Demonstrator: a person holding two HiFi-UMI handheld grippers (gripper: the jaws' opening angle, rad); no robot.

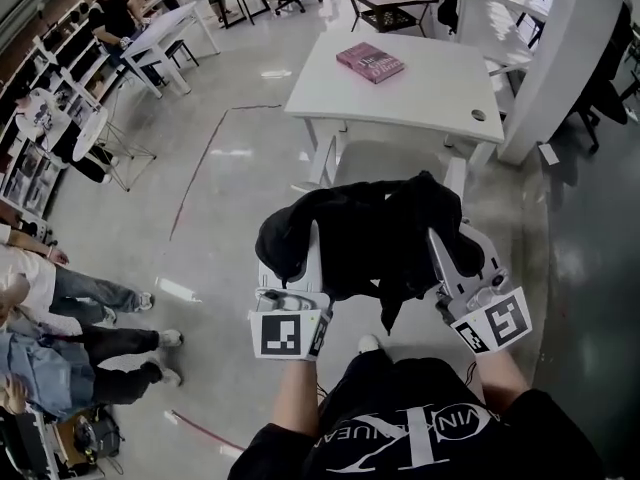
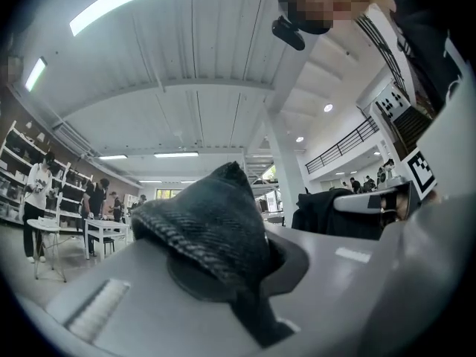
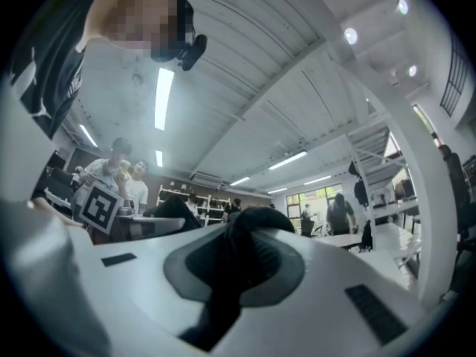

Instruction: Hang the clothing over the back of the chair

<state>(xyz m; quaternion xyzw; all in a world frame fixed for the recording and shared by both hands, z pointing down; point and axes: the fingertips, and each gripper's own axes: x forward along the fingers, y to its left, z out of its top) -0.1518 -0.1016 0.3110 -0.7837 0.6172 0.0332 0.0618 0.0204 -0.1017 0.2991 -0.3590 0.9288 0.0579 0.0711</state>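
Between L gripper (image 1: 292, 268) & R gripper (image 1: 455, 263), short of the table (image 1: 420, 98), the garment (image 1: 370, 228) hangs bunched. Risk: each pinches just a small fold, so wt of loose cloth could drag it out; chair not in view, so aim's unsure. Both clenched on garment, forearms out front, approx level, side by side.

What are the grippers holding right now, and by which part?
Both hold the black garment: the left gripper pinches a thick stitched edge at one end, the right gripper a fold at the other; the rest sags between them.
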